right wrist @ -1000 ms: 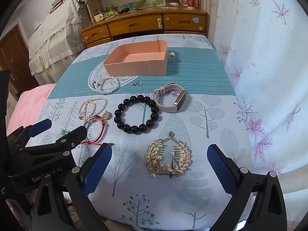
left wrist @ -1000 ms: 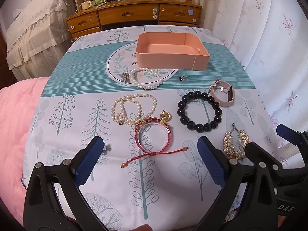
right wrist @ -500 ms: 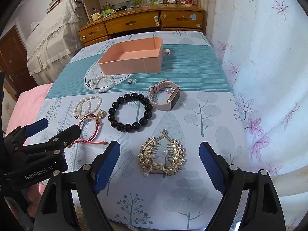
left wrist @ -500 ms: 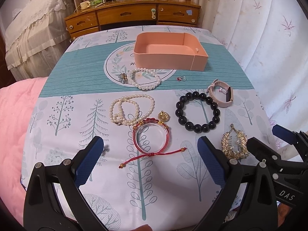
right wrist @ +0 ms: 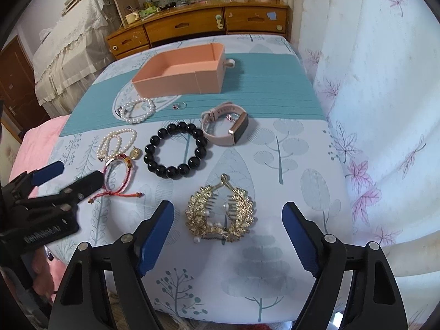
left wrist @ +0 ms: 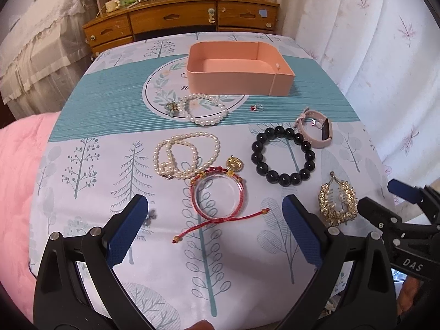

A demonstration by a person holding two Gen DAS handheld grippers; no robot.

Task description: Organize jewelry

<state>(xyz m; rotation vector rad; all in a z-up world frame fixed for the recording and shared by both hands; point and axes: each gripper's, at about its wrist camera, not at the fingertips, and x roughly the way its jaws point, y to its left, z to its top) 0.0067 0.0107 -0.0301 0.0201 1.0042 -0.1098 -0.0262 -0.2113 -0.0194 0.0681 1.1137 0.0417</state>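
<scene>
Pink open box (left wrist: 239,74) at the far end of the table, nothing inside. Round pearl bracelet (left wrist: 204,109) and tiny ring (left wrist: 257,107) just in front. Looped pearl string (left wrist: 184,155), black bead bracelet (left wrist: 283,156) and pink watch (left wrist: 316,132) in the middle. Red cord bangle (left wrist: 218,196) and gold leafy hair comb (right wrist: 220,216) nearest, lying flat.

Your right gripper (right wrist: 228,236) is spread wide with the gold comb (right wrist: 220,214) between its fingers, and bare cloth (right wrist: 288,165) lies to the comb's right as far as the curtain (right wrist: 385,110). To the comb's left, the left gripper (right wrist: 68,181) and the red bracelet (right wrist: 118,176) crowd the way. Beyond the comb, the black beads (right wrist: 176,150) and the watch (right wrist: 225,126) stand between it and the box (right wrist: 181,74), with a lane of bare cloth to the watch's right.
</scene>
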